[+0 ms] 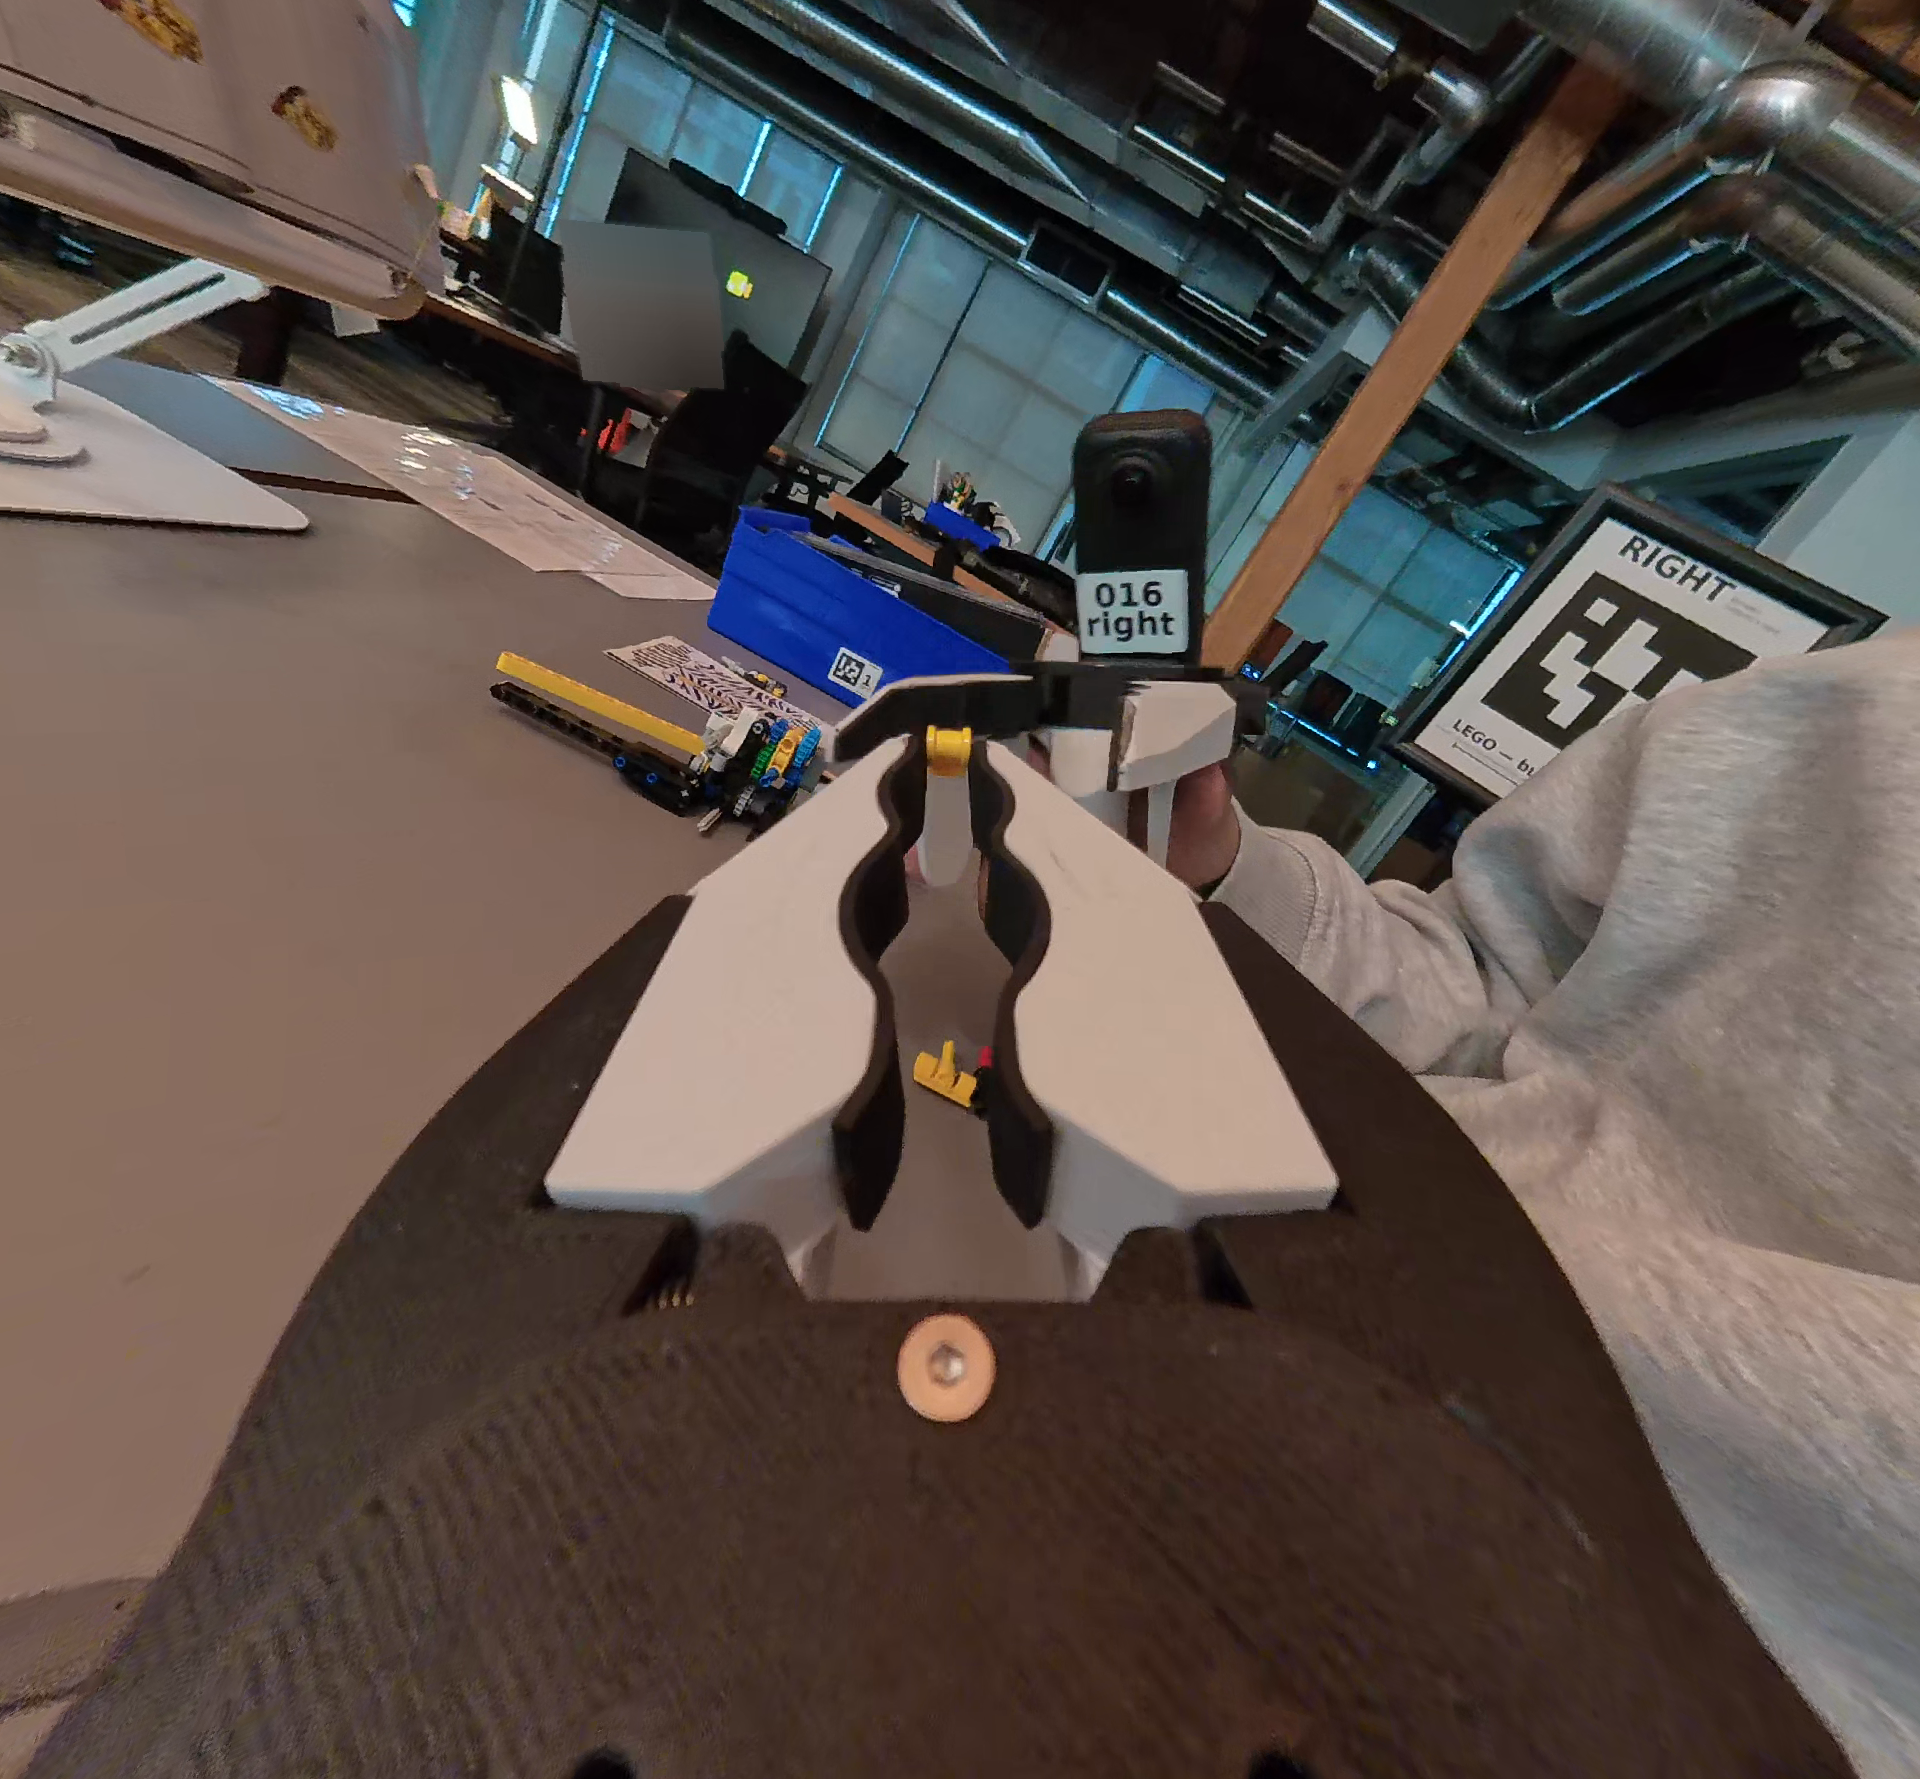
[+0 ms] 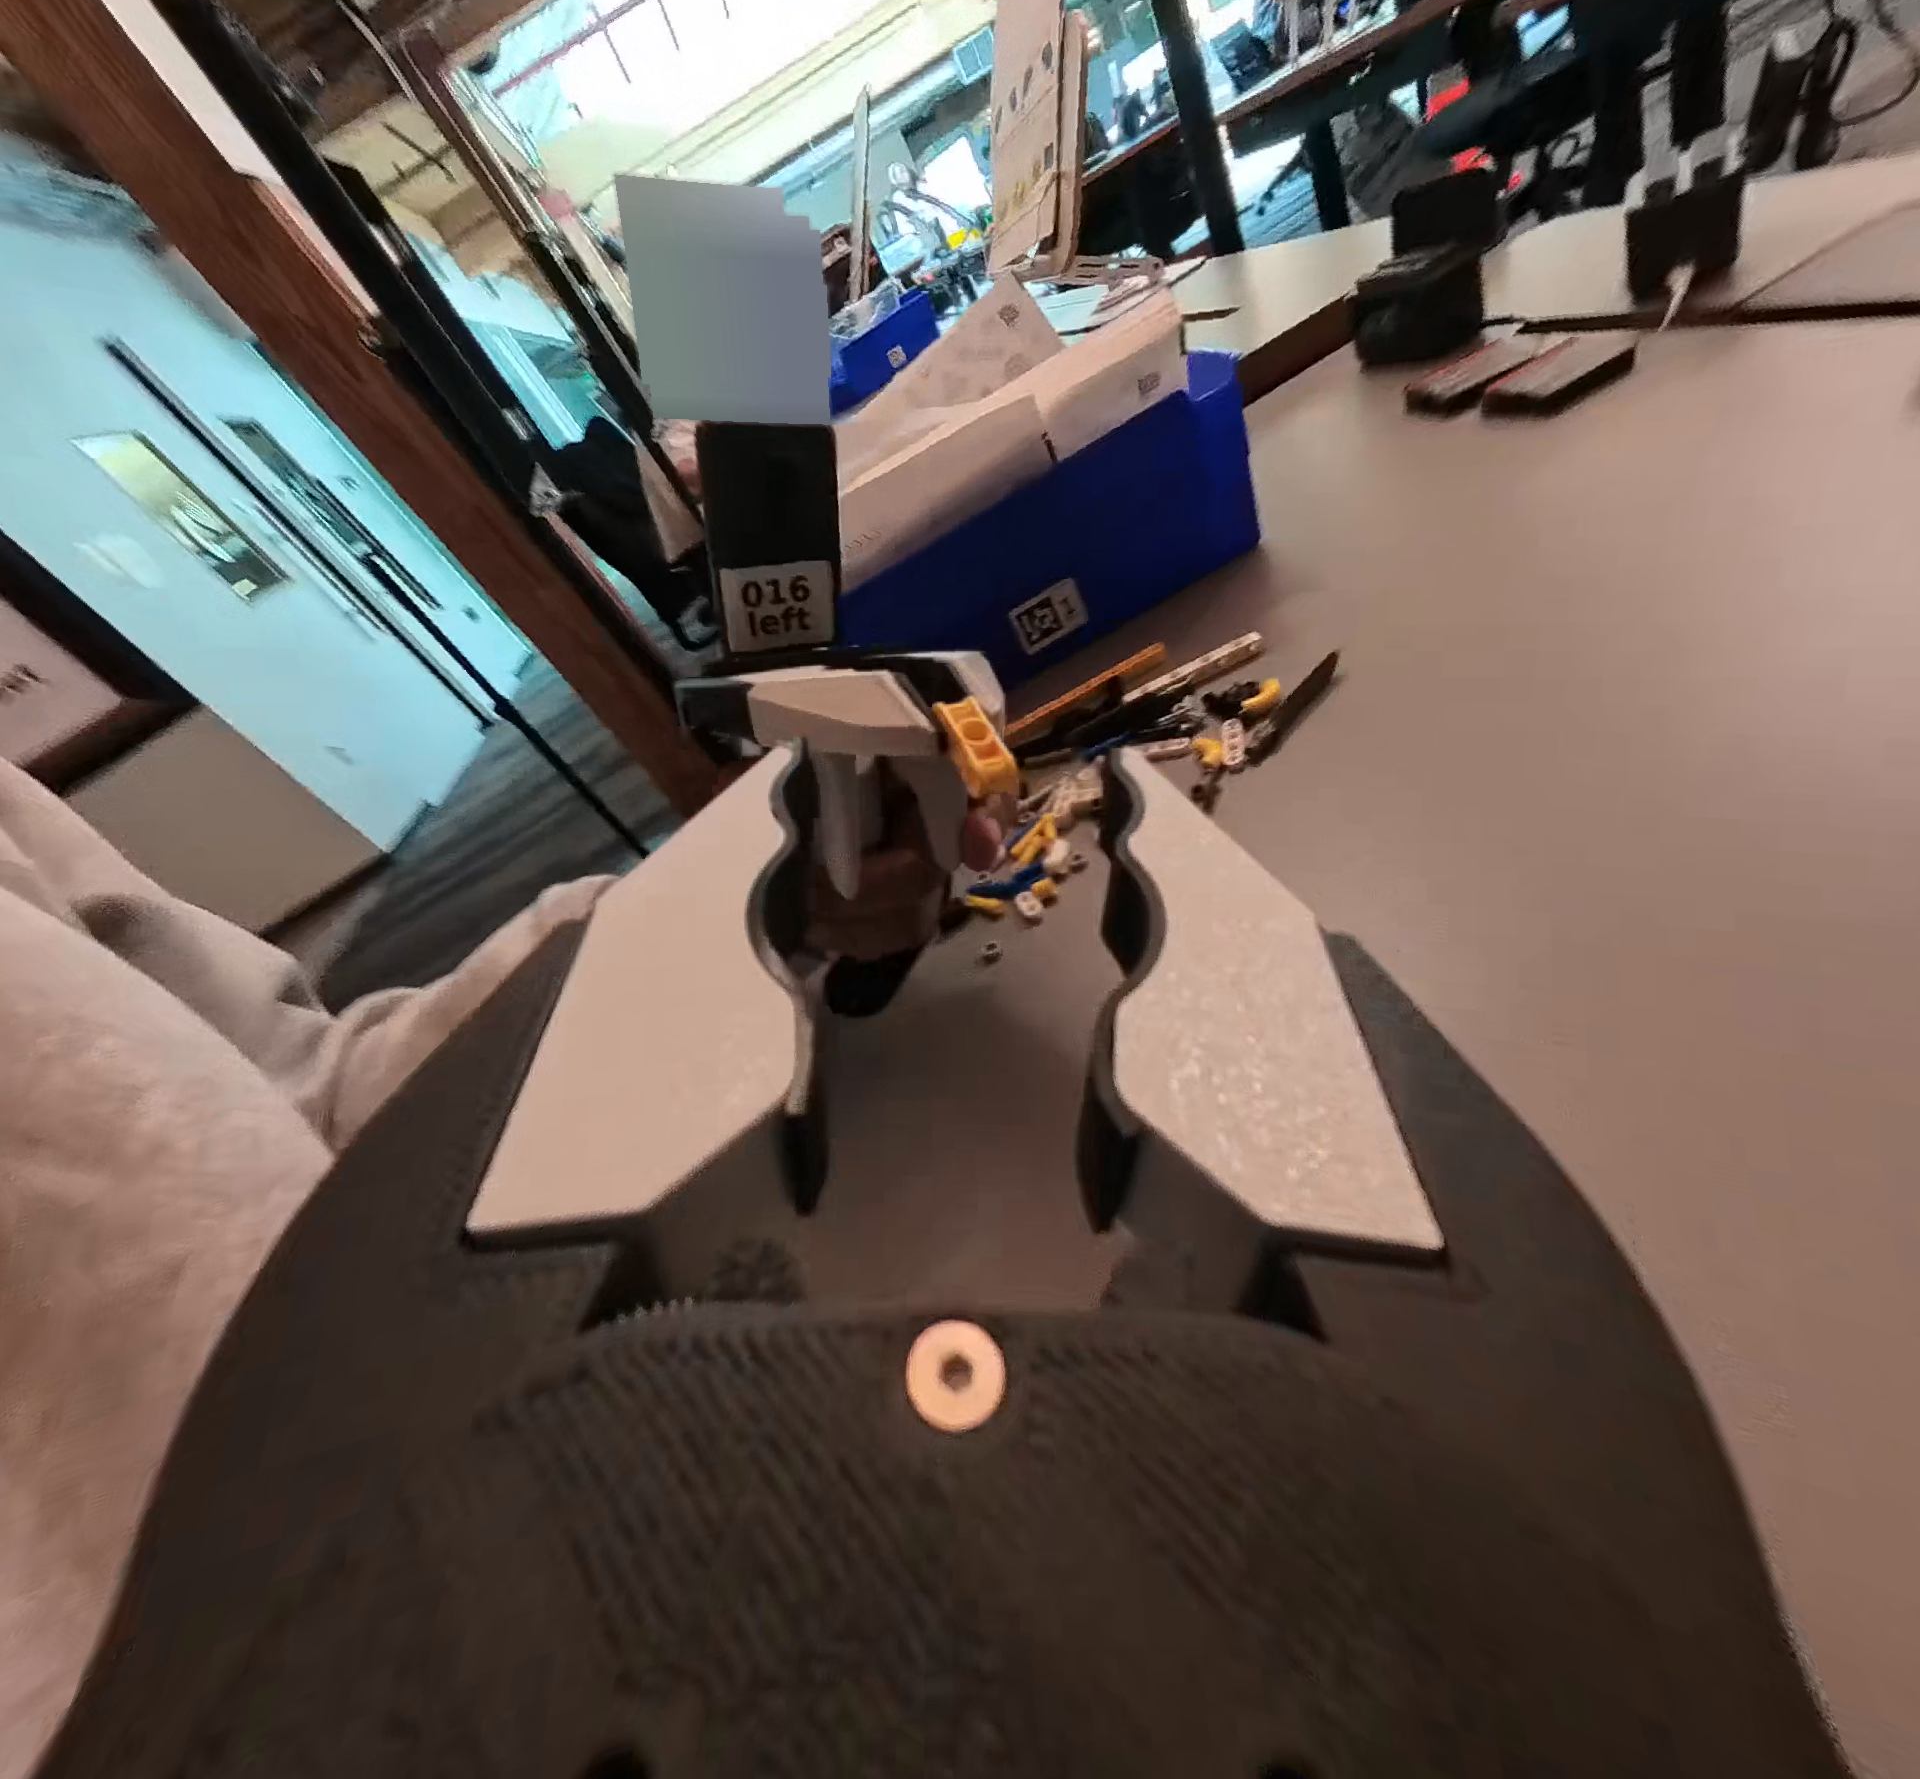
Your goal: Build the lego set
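The left gripper (image 1: 948, 753) is raised above the grey table (image 1: 312, 846), and its fingers are closed on a small yellow lego piece (image 1: 948, 748) pinched right at the tips. From the right wrist view the same piece (image 2: 977, 742) shows as a short yellow block with holes, sticking out of the tips of the left gripper (image 2: 961, 727). The right gripper (image 2: 951, 794) stands wide, its two fingers well apart with nothing between them, pointed toward the left gripper (the two face each other closely).

On the table under the left gripper lie a loose yellow part (image 1: 943, 1073) and a small red part (image 1: 983, 1059) just beside it. Farther back sits a half-built lego model (image 1: 753, 758) with a long yellow beam (image 1: 597, 703) and a black beam (image 1: 582, 727) lying side by side. A scatter of small pieces (image 2: 1039, 856) lies near a blue bin (image 2: 1091, 524), which holds white paper packets. A grey sleeve (image 1: 1610, 950) fills the right edge.
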Demonstrator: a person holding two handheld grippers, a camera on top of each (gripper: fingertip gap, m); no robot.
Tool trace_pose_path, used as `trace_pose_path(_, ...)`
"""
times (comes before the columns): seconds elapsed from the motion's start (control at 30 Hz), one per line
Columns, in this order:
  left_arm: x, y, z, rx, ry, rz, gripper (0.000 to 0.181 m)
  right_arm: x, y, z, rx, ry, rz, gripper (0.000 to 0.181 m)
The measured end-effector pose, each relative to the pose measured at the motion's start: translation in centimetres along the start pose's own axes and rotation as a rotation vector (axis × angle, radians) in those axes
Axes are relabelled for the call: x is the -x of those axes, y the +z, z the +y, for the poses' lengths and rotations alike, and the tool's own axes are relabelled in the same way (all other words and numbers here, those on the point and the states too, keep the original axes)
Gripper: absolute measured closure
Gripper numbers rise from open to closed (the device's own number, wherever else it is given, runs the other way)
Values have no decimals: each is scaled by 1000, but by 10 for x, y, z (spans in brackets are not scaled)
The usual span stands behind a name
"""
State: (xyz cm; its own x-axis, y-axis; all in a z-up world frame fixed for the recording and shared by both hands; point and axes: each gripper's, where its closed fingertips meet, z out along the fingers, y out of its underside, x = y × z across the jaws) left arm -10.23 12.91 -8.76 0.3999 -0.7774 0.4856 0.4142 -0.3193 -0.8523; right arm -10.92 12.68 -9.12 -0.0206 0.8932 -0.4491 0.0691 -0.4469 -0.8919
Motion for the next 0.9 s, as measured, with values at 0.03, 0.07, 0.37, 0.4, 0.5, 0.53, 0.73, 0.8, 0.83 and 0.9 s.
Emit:
trace_pose_path(0.03,0,1,1,3,3,-3,177,0,-1,0,-7,36,-11,128)
trace_pose_path(0.07,1,1,2,15,13,-12,177,-1,-2,0,-13,64,-16,128)
trace_pose_path(0.37,-1,2,6,32,30,-10,177,3,-5,16,54,102,-31,110)
trace_pose_path(0.4,-1,2,5,29,28,-5,177,3,-6,15,47,102,-31,111)
trace_pose_path(0.5,-3,0,3,16,26,10,177,5,-9,7,17,102,-39,119)
trace_pose_path(0.53,-6,0,2,7,27,28,177,6,-10,5,4,100,-44,121)
trace_pose_path(0.73,-23,-5,-7,-48,21,133,177,20,-11,-8,-43,127,-102,133)
trace_pose_path(0.8,-27,-4,-7,-45,19,156,177,25,-10,-9,-45,124,-117,139)
trace_pose_path(0.83,-29,-4,-7,-45,17,169,177,26,-9,-10,-46,120,-116,142)
trace_pose_path(0.9,-31,-4,-7,-51,15,177,177,26,-9,-10,-43,117,-111,147)
